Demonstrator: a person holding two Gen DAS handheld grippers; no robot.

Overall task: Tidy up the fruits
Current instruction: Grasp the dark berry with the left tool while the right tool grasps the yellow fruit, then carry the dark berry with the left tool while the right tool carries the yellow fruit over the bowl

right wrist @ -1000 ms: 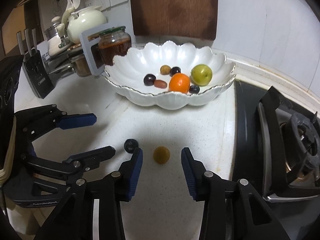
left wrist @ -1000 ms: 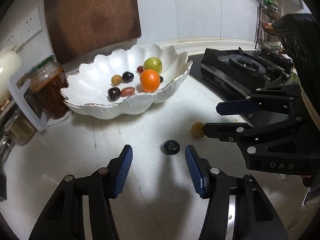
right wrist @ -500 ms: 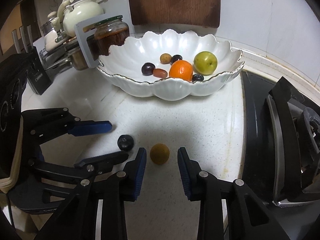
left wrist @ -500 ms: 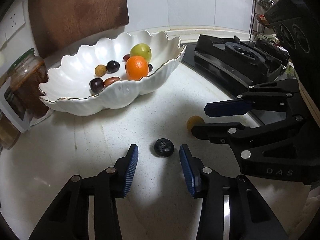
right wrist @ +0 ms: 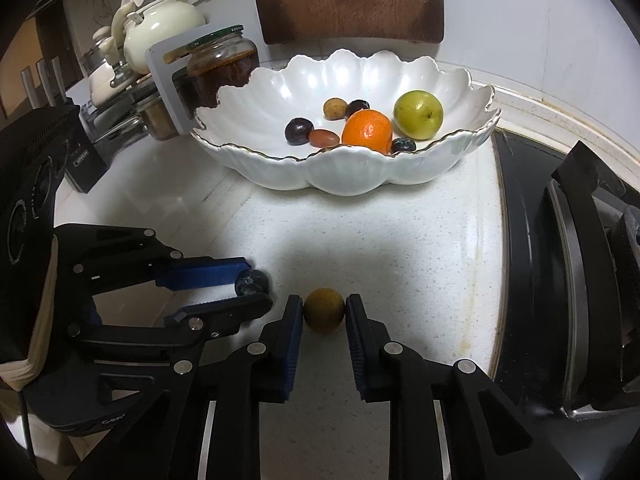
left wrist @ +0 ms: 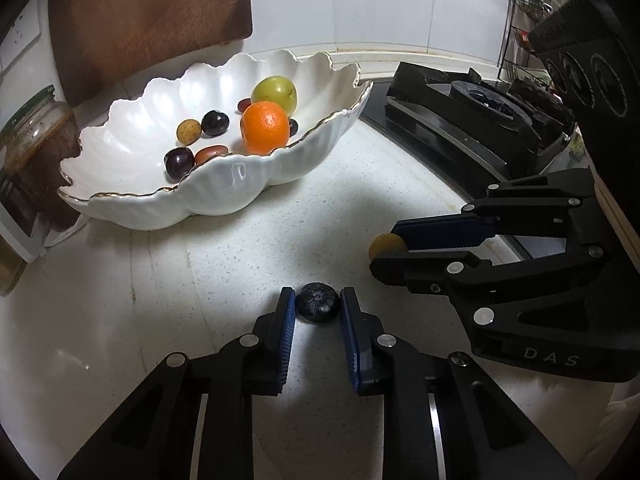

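A white scalloped bowl (left wrist: pixel 224 196) (right wrist: pixel 344 176) on the counter holds an orange (left wrist: pixel 265 127), a green fruit (left wrist: pixel 275 93) and several small dark and brown fruits. My left gripper (left wrist: pixel 318 309) is shut on a dark blueberry (left wrist: pixel 318 307) that rests on the counter; it also shows in the right wrist view (right wrist: pixel 251 282). My right gripper (right wrist: pixel 324 312) is shut on a small yellow-brown fruit (right wrist: pixel 324 315), also on the counter, seen in the left wrist view (left wrist: pixel 385 245).
A black gas stove (left wrist: pixel 472 120) (right wrist: pixel 580 280) lies to the right. A jar of brown preserve (right wrist: pixel 222 66), a white teapot (right wrist: pixel 160 32) and a knife block (right wrist: pixel 76 152) stand at the left. A wooden board (left wrist: pixel 148 12) leans on the wall behind the bowl.
Both grippers moved forward and closed: the left jaws onto the blueberry, the right jaws onto the yellow-brown fruit. Both fruits still rest on the counter.
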